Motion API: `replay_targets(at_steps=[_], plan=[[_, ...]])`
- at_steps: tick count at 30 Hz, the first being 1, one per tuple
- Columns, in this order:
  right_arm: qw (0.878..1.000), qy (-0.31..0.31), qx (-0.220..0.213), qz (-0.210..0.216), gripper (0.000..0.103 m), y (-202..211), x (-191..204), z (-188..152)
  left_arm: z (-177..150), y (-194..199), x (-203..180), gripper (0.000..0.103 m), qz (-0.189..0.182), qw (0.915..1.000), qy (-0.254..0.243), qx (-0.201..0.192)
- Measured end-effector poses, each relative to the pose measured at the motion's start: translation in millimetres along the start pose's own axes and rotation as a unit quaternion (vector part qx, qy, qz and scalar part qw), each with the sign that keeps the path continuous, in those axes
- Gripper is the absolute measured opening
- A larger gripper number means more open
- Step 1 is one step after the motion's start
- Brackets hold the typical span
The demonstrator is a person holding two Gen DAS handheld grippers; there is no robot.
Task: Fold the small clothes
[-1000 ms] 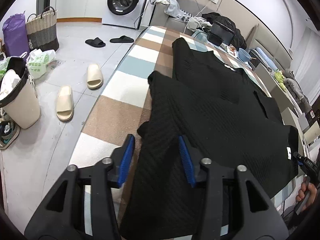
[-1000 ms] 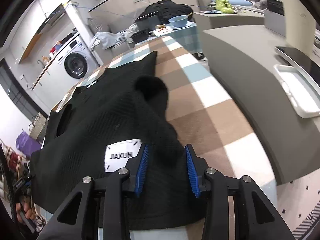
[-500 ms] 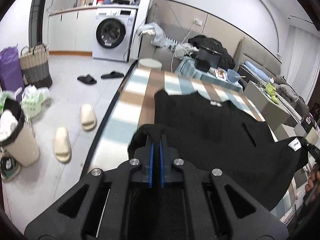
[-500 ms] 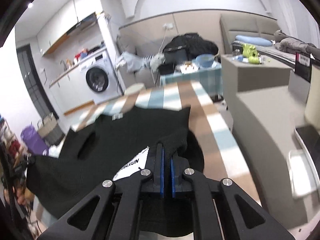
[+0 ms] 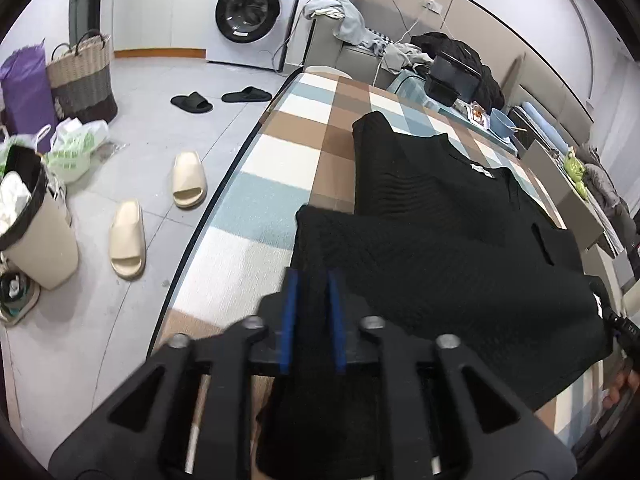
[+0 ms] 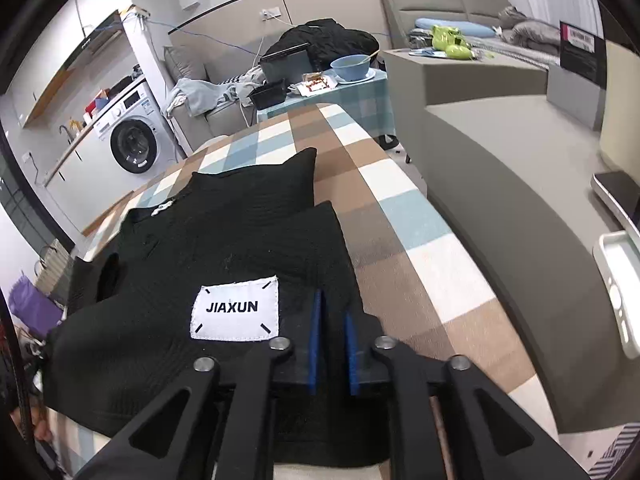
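Lying on the checked counter [image 5: 280, 148]: black top [image 5: 440, 248], lower half folded up over the upper. Left gripper [image 5: 312, 320] opening, jaws narrowly apart, fold between them. Right gripper [image 6: 331, 344] opening likewise beside the label [image 6: 235, 307], releasing to let the fold settle.

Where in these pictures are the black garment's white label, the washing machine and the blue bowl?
white label [image 6: 234, 307], right wrist view, on its printed middle.
washing machine [image 5: 245, 12], left wrist view, on its round door.
blue bowl [image 6: 350, 67], right wrist view, on its outer wall.
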State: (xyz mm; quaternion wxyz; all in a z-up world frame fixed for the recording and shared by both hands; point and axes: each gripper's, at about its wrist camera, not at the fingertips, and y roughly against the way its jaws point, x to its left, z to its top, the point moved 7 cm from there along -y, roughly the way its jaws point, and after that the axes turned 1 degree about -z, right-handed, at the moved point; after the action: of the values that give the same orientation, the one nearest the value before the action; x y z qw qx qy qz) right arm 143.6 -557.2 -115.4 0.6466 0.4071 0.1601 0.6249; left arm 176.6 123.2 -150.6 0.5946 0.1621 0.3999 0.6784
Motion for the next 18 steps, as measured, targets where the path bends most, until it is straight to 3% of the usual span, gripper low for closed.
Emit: replay_targets(at_steps=[1, 2, 5, 11, 18], plan=[[1.000, -0.007, 0.000, 0.013, 0.058, 4.6, -2.0, -2.9, -2.4, 2.1, 2.0, 0.029, 0.001, 1.0000, 0.005, -0.001], [0.999, -0.015, -0.005, 0.030, 0.059, 11.0, -4.2, -7.1, -5.1, 5.8, 4.8, 0.037, -0.001, 0.9999, 0.012, -0.002], [0.999, -0.016, 0.009, 0.037, 0.059, 18.2, -9.3, -23.5, -16.9, 16.3, 12.0, 0.049, -0.007, 0.9997, 0.024, -0.002], [0.996, -0.046, 0.022, 0.072, 0.059, 24.8, -20.7, -44.7, -46.8, 34.0, 20.9, 0.051, -0.011, 0.9991, 0.037, 0.016], [0.987, -0.014, -0.031, 0.159, 0.059, 61.8, 13.3, -29.5, -65.0, 54.6, 19.0, 0.051, -0.018, 0.9989, 0.040, 0.015]])
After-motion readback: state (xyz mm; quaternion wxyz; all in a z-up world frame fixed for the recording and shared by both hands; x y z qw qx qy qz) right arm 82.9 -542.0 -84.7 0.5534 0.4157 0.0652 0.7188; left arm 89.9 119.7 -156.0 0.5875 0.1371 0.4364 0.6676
